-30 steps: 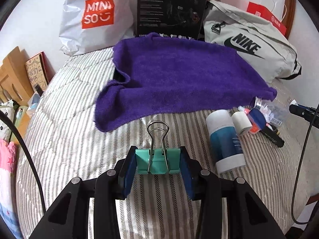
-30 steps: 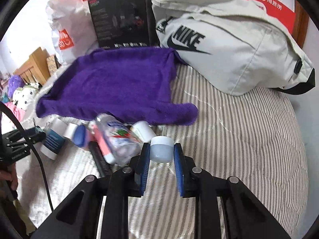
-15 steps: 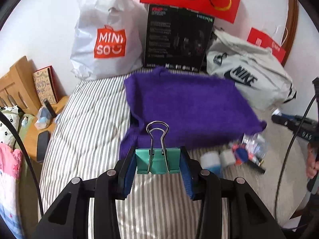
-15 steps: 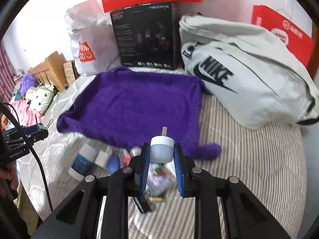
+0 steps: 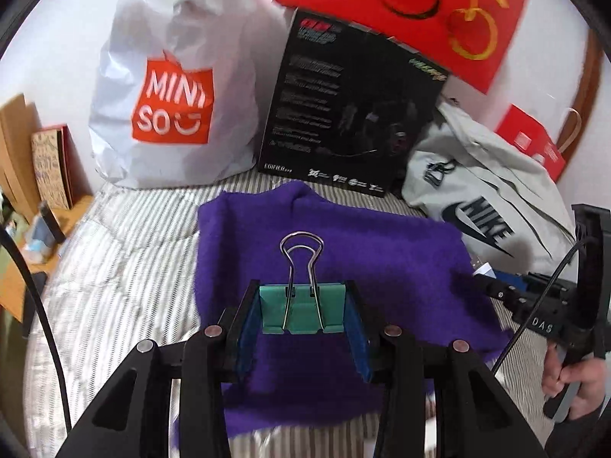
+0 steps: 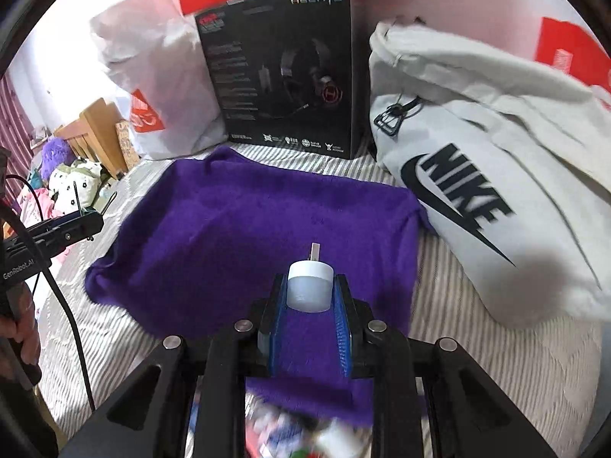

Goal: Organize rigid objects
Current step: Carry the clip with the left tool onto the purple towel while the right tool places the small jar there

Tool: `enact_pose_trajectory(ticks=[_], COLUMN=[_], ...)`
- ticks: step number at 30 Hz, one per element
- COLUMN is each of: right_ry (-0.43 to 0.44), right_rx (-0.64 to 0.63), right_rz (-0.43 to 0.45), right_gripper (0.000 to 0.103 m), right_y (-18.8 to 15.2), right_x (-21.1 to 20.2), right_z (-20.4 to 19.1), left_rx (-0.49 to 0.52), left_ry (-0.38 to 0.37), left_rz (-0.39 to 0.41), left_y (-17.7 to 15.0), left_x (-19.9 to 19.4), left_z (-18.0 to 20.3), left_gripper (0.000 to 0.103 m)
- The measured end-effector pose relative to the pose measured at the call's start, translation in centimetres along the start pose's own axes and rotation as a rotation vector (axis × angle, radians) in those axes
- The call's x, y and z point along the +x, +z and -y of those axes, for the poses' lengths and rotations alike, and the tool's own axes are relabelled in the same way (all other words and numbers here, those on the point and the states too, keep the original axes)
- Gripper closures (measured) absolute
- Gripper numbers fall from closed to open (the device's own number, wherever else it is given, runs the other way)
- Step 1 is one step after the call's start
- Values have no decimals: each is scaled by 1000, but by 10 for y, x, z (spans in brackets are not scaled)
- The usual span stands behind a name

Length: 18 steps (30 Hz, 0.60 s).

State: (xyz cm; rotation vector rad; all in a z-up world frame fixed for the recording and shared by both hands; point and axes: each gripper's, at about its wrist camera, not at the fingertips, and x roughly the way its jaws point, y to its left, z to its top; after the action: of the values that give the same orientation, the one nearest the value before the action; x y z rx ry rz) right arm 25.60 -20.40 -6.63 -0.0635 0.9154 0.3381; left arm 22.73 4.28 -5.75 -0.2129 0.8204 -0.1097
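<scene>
My left gripper (image 5: 303, 313) is shut on a teal binder clip (image 5: 303, 311) with silver wire handles, held above the near part of a purple towel (image 5: 382, 267) spread on the striped bed. My right gripper (image 6: 309, 290) is shut on a small white USB night light (image 6: 309, 286) with its metal plug pointing forward, held above the same purple towel (image 6: 248, 236). The right gripper's body shows at the right edge of the left wrist view (image 5: 542, 305). A blurred pile of small items (image 6: 305, 439) lies under the right gripper at the bottom edge.
Along the wall stand a white Miniso bag (image 5: 168, 87), a black headset box (image 5: 351, 114), a red paper bag (image 5: 420, 11) and a grey Nike bag (image 6: 496, 175). A wooden bedside shelf (image 5: 23, 175) is at the left. The striped bedcover (image 5: 114, 267) surrounds the towel.
Both grippers have lifted and moved forward over the purple towel, each still holding its object. The pile of bottles and small items has dropped below and behind them.
</scene>
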Motion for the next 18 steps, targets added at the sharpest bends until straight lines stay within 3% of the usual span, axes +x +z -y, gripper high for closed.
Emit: enact_pose_trajectory(ticks=[10, 18], right_ry=[-5, -34], right_rx=[-29, -29], right_rz=[-66, -140], right_gripper=[80, 80], right_y=[33, 42], right_x=[71, 109], right_z=[0, 7], left_rx=[-47, -19], left_ry=[-12, 40], left_rz=[-58, -149], left_y=[20, 29], left_x=[69, 109], left_z=[0, 8], left_gripper=[64, 64])
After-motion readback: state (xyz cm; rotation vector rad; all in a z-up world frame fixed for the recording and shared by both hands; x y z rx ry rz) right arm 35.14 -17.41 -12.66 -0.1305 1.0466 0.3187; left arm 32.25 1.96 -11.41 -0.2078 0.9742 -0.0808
